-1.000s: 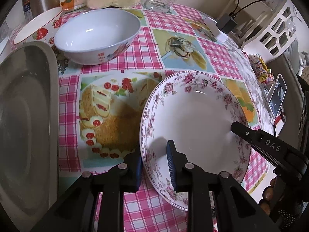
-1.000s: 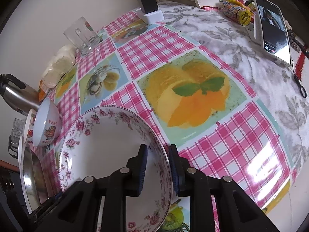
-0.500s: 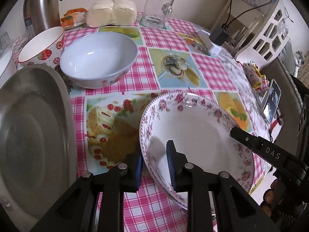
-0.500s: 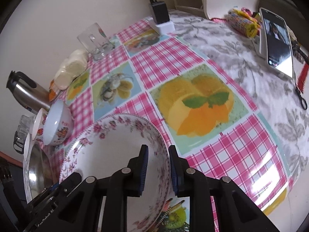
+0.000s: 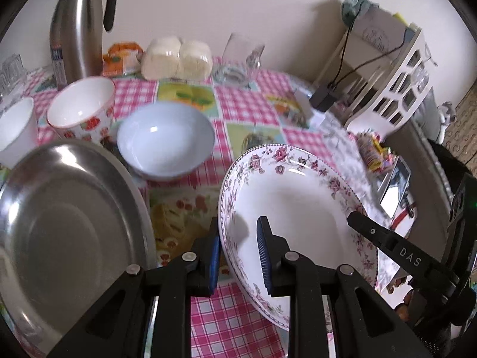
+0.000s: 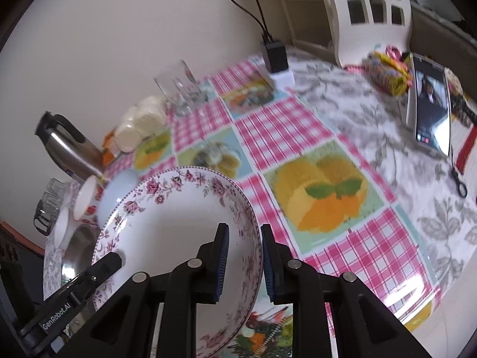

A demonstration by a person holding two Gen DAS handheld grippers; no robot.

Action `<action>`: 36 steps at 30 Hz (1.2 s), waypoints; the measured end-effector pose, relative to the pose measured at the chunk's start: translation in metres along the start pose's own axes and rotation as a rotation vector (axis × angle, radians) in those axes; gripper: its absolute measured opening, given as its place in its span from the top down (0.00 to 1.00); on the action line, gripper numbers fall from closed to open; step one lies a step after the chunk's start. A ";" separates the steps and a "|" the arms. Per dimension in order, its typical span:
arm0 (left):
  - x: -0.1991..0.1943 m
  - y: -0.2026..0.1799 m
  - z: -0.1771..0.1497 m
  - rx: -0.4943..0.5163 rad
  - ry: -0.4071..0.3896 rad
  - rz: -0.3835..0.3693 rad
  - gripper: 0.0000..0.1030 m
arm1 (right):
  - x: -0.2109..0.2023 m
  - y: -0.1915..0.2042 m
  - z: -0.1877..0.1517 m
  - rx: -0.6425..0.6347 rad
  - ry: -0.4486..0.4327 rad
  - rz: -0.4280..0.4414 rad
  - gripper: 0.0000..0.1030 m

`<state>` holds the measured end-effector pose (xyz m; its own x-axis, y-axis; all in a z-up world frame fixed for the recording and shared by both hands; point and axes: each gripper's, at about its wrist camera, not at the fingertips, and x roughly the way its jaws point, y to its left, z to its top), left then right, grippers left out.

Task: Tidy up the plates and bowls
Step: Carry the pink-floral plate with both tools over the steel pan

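Early in the job, by the look of it. Floral plate [image 5: 298,208] clamped at opposite rims: left tool [image 5: 237,253] nipped shut on near-left rim, right tool [image 6: 243,256] nipped shut on the opposite rim, jaws narrow, only the rim thickness between pads. Plate tilted, looks clear of the counter [image 6: 298,125], tho contact under it can't be confirmed. Not yet set down or stacked anywhere.

Left to do, prob.: land plate on a stack, then sort the bowls. Steel plate [image 5: 68,232] just left of floral plate, likely landing spot. Blue bowl [image 5: 165,140] just behind floral plate, strawberry bowl [image 5: 82,107] further left of that, another white bowl [image 5: 15,131] at far left edge; all loose, none nested.

Around, rel. to floral plate: steel flask [image 5: 77,26], wrapped buns [image 5: 177,58] and glass mug [image 5: 241,56] well behind at wall; phone [image 6: 430,104], sweets pack [image 6: 384,71] and charger [image 6: 275,56] off to right. Blue bowl closest obstacle if plate swings toward steel plate; rim grips thin, slip poss.
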<state>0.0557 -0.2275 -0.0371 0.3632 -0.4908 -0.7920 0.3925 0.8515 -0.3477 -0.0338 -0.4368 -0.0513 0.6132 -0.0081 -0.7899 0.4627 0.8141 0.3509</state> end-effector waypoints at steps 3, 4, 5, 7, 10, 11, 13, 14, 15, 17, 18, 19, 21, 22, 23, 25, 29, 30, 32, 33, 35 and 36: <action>-0.016 0.004 0.007 -0.006 -0.040 -0.012 0.77 | -0.013 0.012 0.002 -0.017 -0.041 0.021 0.78; -0.019 0.006 0.008 -0.008 -0.051 -0.014 0.77 | -0.017 0.016 0.003 -0.026 -0.055 0.028 0.78; -0.026 0.009 0.011 -0.011 -0.066 -0.017 0.77 | -0.021 0.021 0.003 -0.036 -0.066 0.032 0.78; -0.035 0.014 0.014 -0.019 -0.088 -0.022 0.77 | -0.029 0.032 0.003 -0.063 -0.090 0.041 0.78; -0.052 0.025 0.018 -0.038 -0.120 -0.035 0.77 | -0.037 0.045 0.002 -0.085 -0.113 0.066 0.78; -0.055 0.028 0.018 -0.044 -0.125 -0.040 0.77 | -0.039 0.048 0.002 -0.089 -0.119 0.074 0.78; -0.062 0.036 0.019 -0.059 -0.138 -0.046 0.77 | -0.044 0.058 0.001 -0.104 -0.133 0.082 0.78; -0.067 0.040 0.019 -0.063 -0.147 -0.040 0.77 | -0.046 0.063 -0.001 -0.114 -0.139 0.083 0.78; -0.070 0.043 0.019 -0.063 -0.154 -0.032 0.77 | -0.047 0.069 -0.002 -0.128 -0.144 0.082 0.78; -0.078 0.050 0.020 -0.069 -0.170 -0.017 0.77 | -0.049 0.080 -0.005 -0.150 -0.149 0.088 0.78; -0.081 0.054 0.021 -0.074 -0.175 -0.014 0.77 | -0.049 0.087 -0.006 -0.158 -0.150 0.093 0.78; -0.085 0.058 0.021 -0.081 -0.179 -0.014 0.77 | -0.049 0.090 -0.007 -0.162 -0.151 0.097 0.78; -0.091 0.069 0.023 -0.098 -0.184 -0.017 0.77 | -0.048 0.099 -0.008 -0.172 -0.150 0.107 0.78; -0.093 0.076 0.024 -0.110 -0.184 -0.017 0.77 | -0.047 0.104 -0.010 -0.174 -0.150 0.115 0.78; -0.095 0.081 0.024 -0.119 -0.184 -0.016 0.77 | -0.047 0.110 -0.011 -0.180 -0.149 0.122 0.78; -0.097 0.092 0.024 -0.143 -0.181 -0.011 0.77 | -0.046 0.121 -0.014 -0.197 -0.149 0.131 0.78; -0.105 0.113 0.026 -0.183 -0.185 -0.002 0.77 | -0.042 0.143 -0.020 -0.229 -0.143 0.144 0.78; -0.107 0.119 0.026 -0.193 -0.188 -0.001 0.77 | -0.040 0.150 -0.022 -0.235 -0.138 0.149 0.78; -0.113 0.130 0.026 -0.210 -0.194 0.001 0.77 | -0.036 0.159 -0.025 -0.244 -0.130 0.158 0.78; -0.114 0.134 0.026 -0.217 -0.196 0.001 0.77 | -0.035 0.163 -0.026 -0.248 -0.127 0.161 0.78; -0.120 0.145 0.025 -0.229 -0.199 0.002 0.77 | -0.032 0.172 -0.030 -0.257 -0.121 0.169 0.78; -0.121 0.149 0.025 -0.234 -0.199 0.004 0.77 | -0.030 0.176 -0.032 -0.261 -0.119 0.173 0.78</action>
<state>0.0913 -0.0452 0.0197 0.5317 -0.4944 -0.6877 0.1939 0.8614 -0.4694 0.0088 -0.2745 0.0187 0.7458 0.0877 -0.6604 0.1754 0.9304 0.3217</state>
